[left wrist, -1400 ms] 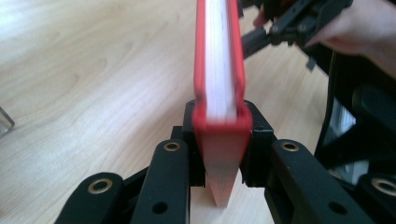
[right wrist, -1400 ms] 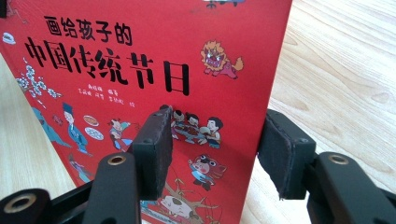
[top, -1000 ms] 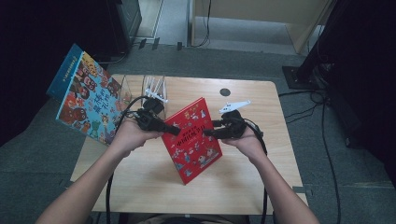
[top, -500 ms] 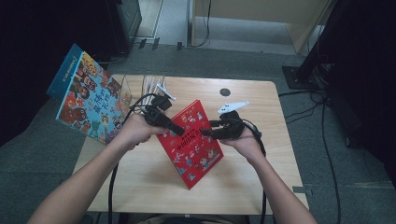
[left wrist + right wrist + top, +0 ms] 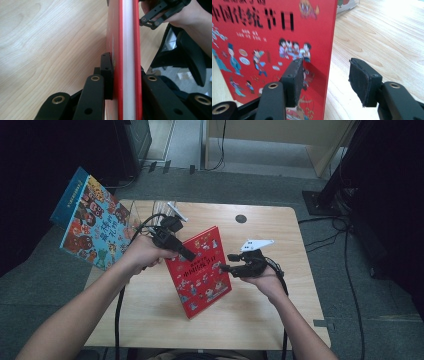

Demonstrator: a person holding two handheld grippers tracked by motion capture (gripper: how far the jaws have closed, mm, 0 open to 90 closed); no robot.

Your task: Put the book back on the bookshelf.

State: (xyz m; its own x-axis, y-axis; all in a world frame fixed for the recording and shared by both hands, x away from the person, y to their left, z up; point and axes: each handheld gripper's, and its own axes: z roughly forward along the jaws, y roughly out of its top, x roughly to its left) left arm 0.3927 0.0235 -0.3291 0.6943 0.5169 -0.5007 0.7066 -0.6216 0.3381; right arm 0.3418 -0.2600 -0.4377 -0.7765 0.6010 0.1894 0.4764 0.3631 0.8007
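a red picture book (image 5: 200, 270) with cartoon figures and dark title characters on its cover stands tilted on the wooden worktop (image 5: 260, 315), near its middle, one lower corner resting on the wood. it is closed, its white page block showing between the red covers.

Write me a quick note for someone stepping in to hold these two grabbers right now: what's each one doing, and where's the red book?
Left gripper: shut on the red book, pinching its edge, covers and pages between the pads.
Right gripper: open, jaws straddling the book's other edge, pads not pressing.
The book stands tilted on the wooden table, lifted off flat.
A blue picture book stands propped at the table's left.
Left to do: probably close the right gripper, then move the book.
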